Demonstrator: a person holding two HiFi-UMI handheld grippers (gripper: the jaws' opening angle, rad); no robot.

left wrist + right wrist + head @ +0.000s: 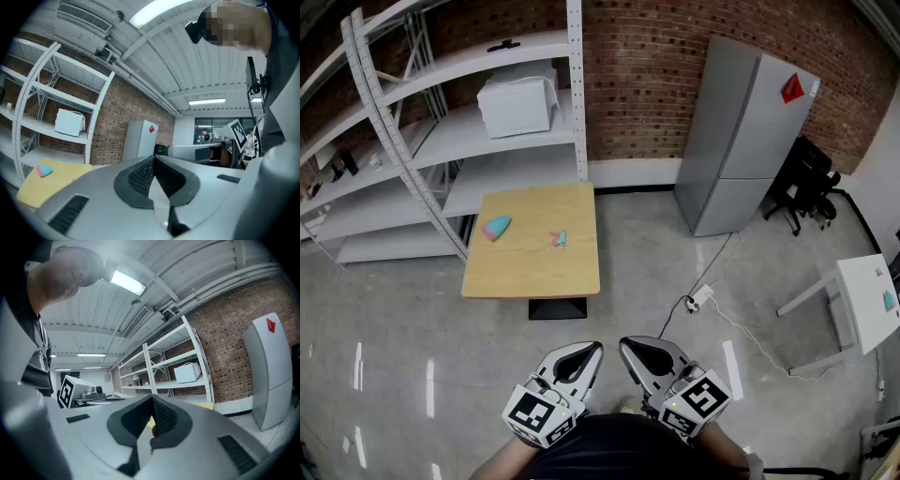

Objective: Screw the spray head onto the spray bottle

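Red sticker (793,88) on grey fridge (736,141), left gripper (592,350), right gripper (626,346), jaws together

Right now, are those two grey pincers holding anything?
Nothing is held. The left gripper and the right gripper both have their jaws shut with nothing between them, away from the yellow wooden table.

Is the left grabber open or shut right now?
Shut. In the left gripper view, the left gripper has its two jaws meeting at the tips, and nothing sits between them.
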